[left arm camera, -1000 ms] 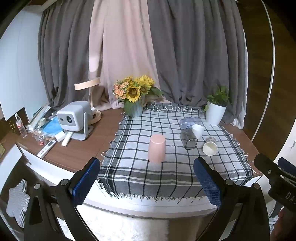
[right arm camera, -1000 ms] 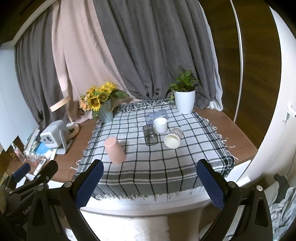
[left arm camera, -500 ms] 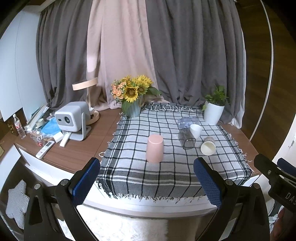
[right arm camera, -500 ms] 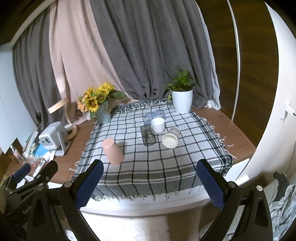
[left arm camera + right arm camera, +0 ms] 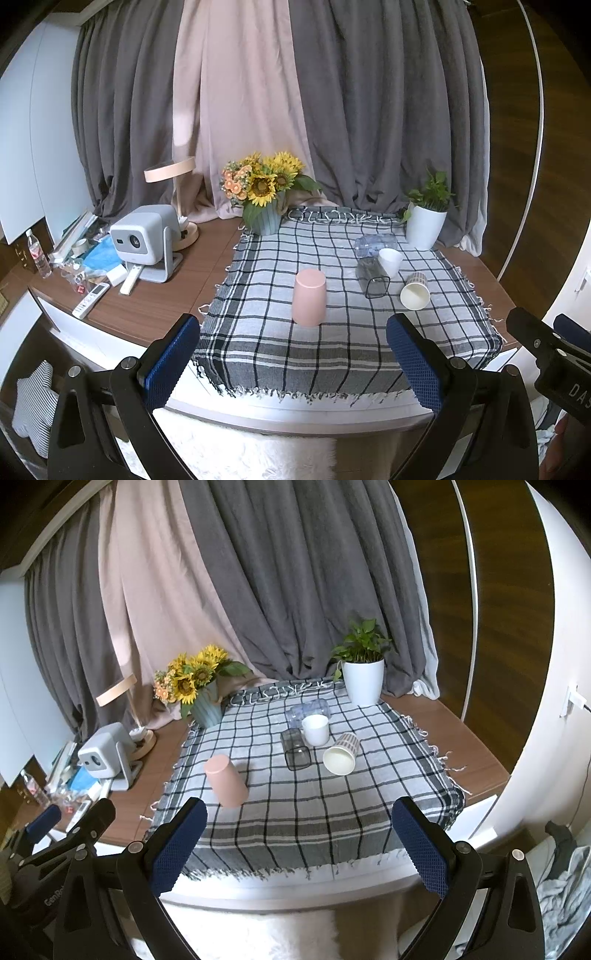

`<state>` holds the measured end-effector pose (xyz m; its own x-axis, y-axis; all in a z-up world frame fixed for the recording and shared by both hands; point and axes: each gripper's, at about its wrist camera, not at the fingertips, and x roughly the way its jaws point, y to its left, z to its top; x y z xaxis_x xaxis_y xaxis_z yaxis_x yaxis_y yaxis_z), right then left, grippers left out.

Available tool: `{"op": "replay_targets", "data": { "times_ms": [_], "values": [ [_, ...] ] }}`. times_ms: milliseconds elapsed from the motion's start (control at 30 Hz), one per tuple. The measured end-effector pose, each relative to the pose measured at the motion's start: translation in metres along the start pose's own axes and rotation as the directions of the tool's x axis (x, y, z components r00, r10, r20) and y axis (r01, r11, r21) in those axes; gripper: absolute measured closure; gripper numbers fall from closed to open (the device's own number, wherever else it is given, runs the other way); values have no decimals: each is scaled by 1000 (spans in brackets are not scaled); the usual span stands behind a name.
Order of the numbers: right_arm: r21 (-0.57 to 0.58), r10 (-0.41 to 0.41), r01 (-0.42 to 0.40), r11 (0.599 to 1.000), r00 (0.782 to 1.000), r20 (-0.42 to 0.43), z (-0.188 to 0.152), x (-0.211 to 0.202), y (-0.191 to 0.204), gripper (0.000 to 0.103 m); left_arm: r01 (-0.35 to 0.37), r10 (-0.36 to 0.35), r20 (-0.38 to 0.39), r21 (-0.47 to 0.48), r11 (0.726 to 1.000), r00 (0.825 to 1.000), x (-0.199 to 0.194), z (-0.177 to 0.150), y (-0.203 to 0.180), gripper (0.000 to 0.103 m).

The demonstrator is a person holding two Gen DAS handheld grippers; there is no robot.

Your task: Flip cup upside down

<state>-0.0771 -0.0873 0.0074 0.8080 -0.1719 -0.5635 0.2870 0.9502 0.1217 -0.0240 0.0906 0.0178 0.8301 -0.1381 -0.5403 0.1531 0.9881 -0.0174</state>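
Observation:
A pink cup [image 5: 309, 302] stands mouth down on the checked cloth [image 5: 332, 343]; it also shows in the right wrist view [image 5: 226, 781]. Behind it to the right lie a dark glass cup [image 5: 372, 277] on its side, a white cup [image 5: 390, 260] upright, a striped paper cup [image 5: 415, 291] on its side and a clear cup [image 5: 375, 243] on its side. They also show in the right wrist view: dark glass [image 5: 294, 753], white cup [image 5: 316, 729], paper cup [image 5: 341, 755]. My left gripper [image 5: 293, 363] and right gripper [image 5: 297, 847] are open and empty, held back in front of the table's near edge.
A sunflower vase [image 5: 264, 206] and a white plant pot [image 5: 424, 227] stand at the cloth's back corners. A projector [image 5: 146, 240], a lamp [image 5: 173, 199], remotes and clutter fill the wooden table's left side. Curtains hang behind. A white fluffy rug [image 5: 240, 454] lies below.
Both grippers have drawn slightly back from the table and stay open. The cups have not moved.

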Motion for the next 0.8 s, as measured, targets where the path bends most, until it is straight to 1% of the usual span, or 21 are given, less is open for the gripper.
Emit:
{"op": "replay_targets", "data": {
  "times_ms": [800],
  "values": [
    [3,-3,3,1000,1000,-5,1,0,0,2,6,-6,-3,7,1000,1000,0,1,4,0]
  ]
}}
